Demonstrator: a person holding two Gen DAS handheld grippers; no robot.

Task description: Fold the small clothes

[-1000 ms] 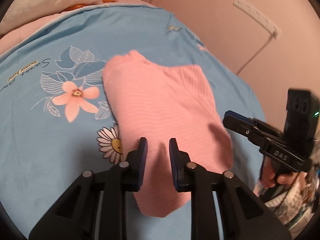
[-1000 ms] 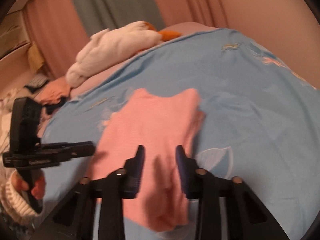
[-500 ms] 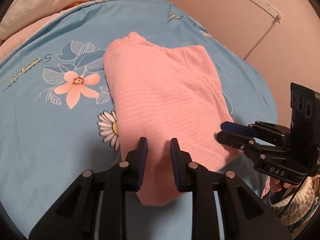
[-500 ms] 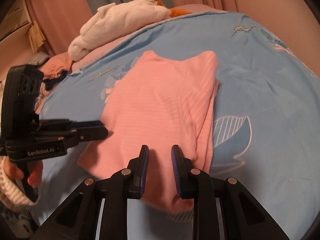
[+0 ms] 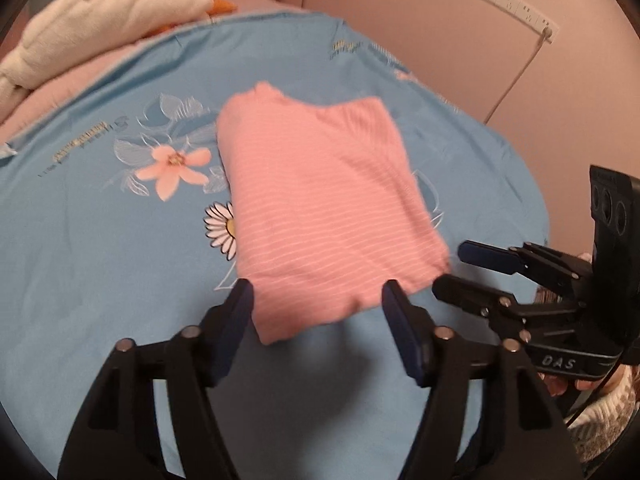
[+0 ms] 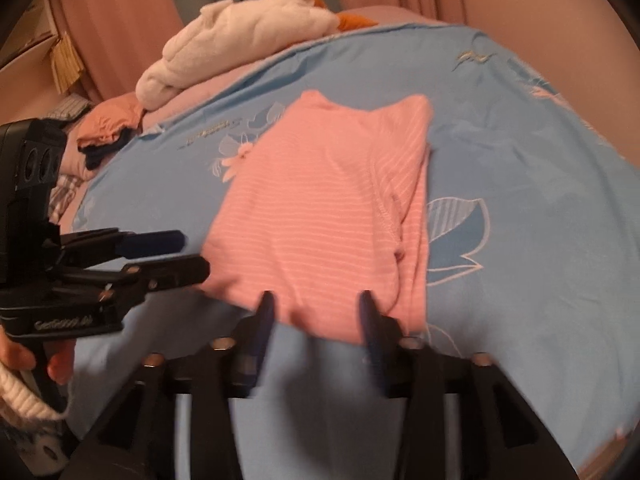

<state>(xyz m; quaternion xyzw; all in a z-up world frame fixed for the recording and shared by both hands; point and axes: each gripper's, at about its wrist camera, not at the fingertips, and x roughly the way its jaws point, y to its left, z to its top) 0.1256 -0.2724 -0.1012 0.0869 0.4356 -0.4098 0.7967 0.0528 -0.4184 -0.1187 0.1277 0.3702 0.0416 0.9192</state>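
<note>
A pink striped top [image 5: 324,212] lies folded lengthwise on the blue floral sheet [image 5: 100,264]; it also shows in the right wrist view [image 6: 332,216]. My left gripper [image 5: 316,300] is open and empty, its jaws spread wide just short of the top's near hem. My right gripper [image 6: 316,308] is open and empty at the near hem on the other side. Each gripper shows in the other's view, the right one [image 5: 460,268] beside the hem's right corner, the left one [image 6: 192,256] beside its left corner.
A white fleece bundle [image 6: 240,40] lies at the far end of the bed on a pink blanket. Folded clothes [image 6: 104,132] sit at the far left. A wall with a power strip [image 5: 508,0] and cord runs along the right side.
Both grippers were nearly shut over the top's near end; they have now opened wide and drawn back to the hem. The top lies flat on the sheet.
</note>
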